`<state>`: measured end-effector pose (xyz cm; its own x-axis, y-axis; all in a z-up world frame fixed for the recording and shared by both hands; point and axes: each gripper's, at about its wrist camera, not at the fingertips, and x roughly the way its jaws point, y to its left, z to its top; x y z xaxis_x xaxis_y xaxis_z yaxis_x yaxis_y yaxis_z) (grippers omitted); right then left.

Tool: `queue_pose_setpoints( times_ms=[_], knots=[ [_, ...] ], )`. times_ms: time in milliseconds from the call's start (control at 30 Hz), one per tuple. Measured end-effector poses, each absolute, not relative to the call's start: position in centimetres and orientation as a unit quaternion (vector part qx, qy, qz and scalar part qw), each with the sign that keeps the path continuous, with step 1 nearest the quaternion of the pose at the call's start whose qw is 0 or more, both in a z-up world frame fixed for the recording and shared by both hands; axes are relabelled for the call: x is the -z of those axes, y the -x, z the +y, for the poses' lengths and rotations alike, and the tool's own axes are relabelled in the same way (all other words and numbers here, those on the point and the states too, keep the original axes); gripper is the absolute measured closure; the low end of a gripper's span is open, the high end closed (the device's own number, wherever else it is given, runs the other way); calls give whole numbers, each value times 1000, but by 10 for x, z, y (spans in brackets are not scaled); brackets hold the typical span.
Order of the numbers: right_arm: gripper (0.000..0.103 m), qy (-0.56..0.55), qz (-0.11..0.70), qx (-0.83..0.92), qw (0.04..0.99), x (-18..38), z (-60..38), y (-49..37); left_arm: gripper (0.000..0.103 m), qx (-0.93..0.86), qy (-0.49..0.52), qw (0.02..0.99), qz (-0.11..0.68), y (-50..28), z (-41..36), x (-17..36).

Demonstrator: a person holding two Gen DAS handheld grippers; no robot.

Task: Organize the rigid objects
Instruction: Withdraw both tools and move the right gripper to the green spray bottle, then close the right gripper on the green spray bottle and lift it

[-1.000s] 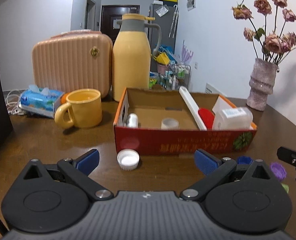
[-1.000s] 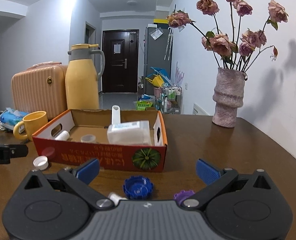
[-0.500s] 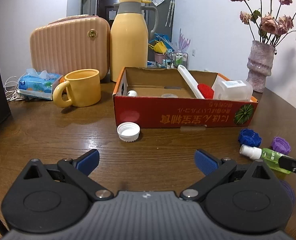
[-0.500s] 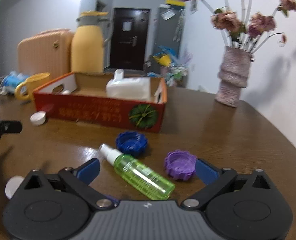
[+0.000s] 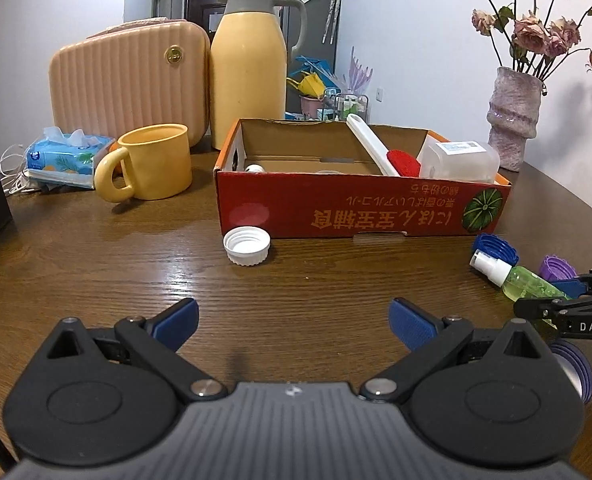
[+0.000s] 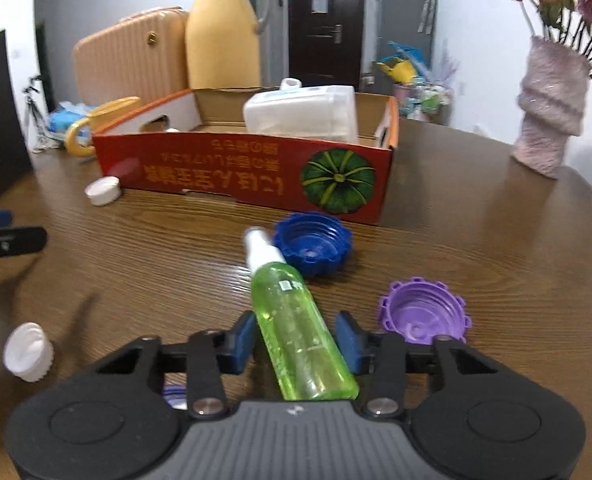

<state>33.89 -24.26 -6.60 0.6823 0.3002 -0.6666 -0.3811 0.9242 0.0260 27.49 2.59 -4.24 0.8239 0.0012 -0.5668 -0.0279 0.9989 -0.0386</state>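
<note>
closing around a clear green plastic spray bottle (image 6: 296,320) with a white nozzle, the right gripper (image 6: 296,338) has its blue-padded jaws on either side of the bottle's body – the pads look just at its sides, though firm contact cannot be told. the bottle lies flat on the dark brown wooden worktop (image 6: 475,232), nozzle pointing toward a red cardboard box (image 6: 232,172) with a green pumpkin print. a dark blue ribbed plastic cap (image 6: 311,248) sits touching or just beside the nozzle, and a purple ribbed plastic cap (image 6: 423,312) lies to the bottle's right. the left gripper (image 5: 292,316) hovers over bare wood with jaws wide apart and nothing between them – a white ribbed screw cap (image 5: 247,246) rests ahead, just before the box.
</note>
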Motion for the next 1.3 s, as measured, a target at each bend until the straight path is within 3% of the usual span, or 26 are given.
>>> queue_pose_setpoints(
  times_ms=[133,1300],
  knots=[
    [72,62,342,-205,915,67,-241,-340,0,-13,21,954,300,-277,26,44],
    [73,-24,220,-185,957,52,-258,-277,0,-2,7,947,322,-240,-19,31]
  ],
)
